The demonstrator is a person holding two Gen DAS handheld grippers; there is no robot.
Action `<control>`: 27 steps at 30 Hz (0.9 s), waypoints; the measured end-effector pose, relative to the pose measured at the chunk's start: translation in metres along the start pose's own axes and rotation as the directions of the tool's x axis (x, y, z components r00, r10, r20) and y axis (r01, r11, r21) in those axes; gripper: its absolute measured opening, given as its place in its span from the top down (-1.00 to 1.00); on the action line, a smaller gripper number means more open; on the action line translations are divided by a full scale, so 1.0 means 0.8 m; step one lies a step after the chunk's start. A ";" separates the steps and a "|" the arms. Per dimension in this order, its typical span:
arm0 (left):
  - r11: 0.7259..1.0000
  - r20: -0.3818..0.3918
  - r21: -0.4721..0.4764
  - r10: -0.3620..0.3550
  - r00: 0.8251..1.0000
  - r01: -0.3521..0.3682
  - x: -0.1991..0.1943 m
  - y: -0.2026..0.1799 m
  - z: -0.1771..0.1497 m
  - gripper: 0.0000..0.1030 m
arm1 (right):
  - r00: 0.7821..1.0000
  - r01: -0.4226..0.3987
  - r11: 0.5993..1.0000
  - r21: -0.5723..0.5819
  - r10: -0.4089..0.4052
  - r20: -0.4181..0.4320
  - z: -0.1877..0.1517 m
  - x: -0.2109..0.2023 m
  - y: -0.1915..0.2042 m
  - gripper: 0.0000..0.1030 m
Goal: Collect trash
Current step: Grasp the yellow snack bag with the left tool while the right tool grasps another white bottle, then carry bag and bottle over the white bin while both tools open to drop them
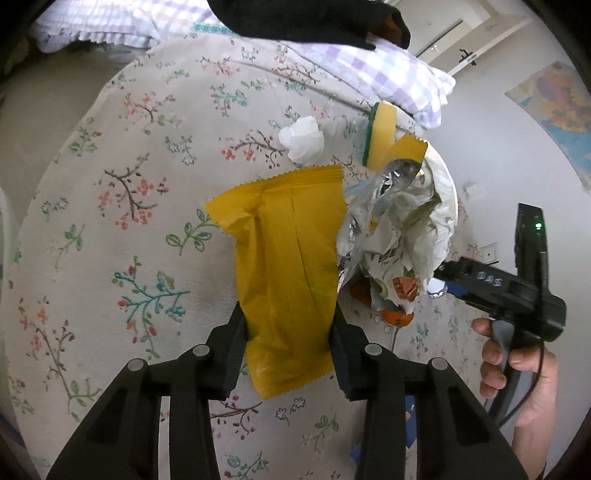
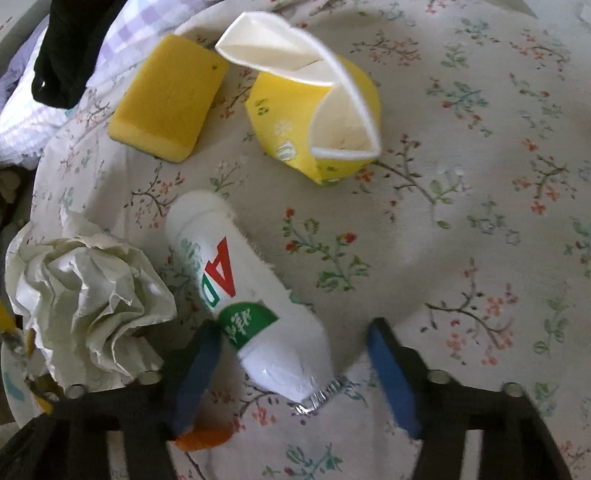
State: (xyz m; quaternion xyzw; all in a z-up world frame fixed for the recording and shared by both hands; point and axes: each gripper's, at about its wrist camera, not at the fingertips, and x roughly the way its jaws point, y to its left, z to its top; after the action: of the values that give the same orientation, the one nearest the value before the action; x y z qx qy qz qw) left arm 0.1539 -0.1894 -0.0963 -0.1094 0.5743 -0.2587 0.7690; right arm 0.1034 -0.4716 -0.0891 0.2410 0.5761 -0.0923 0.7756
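Note:
My left gripper (image 1: 289,325) is shut on a yellow snack wrapper (image 1: 284,266) and holds it above the floral bedsheet (image 1: 129,184). Beside it a pile of crumpled wrappers and foil (image 1: 399,229) hangs in front of the right gripper's body (image 1: 517,291). A white tissue ball (image 1: 303,140) and a yellow sponge (image 1: 380,134) lie beyond. My right gripper (image 2: 295,373) is open over a white pouch with red and green print (image 2: 240,291), which lies on the sheet between the fingers. A crushed yellow paper cup (image 2: 317,110) and the sponge (image 2: 166,99) lie ahead. Crumpled paper (image 2: 88,295) is at the left.
A purple checked pillow (image 1: 399,77) and a black cloth (image 1: 314,18) lie at the far side of the bed. The black cloth also shows in the right wrist view (image 2: 66,55). A wall with a map poster (image 1: 557,107) is at the right.

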 end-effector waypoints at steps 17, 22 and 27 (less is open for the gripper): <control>0.999 0.089 -0.022 0.026 0.996 -0.024 -0.085 0.047 -0.015 0.20 | 0.992 -0.007 1.000 -0.008 0.008 0.124 -0.012 -0.071 0.000 0.15; 0.998 0.115 -0.038 0.046 0.992 -0.042 -0.111 0.068 -0.022 0.20 | 0.987 -0.026 0.998 -0.051 0.033 0.158 -0.024 -0.094 0.024 0.15; 0.996 0.144 -0.056 0.078 0.987 -0.071 -0.134 0.093 -0.025 0.20 | 0.982 -0.057 0.993 -0.107 0.075 0.172 -0.033 -0.105 0.065 0.14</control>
State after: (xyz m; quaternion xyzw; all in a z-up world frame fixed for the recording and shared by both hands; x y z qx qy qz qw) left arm 0.1329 -0.0681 -0.0491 -0.1262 0.5265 -0.2064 0.8150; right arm 0.0762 -0.4255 -0.0021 0.2110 0.5009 -0.0581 0.8374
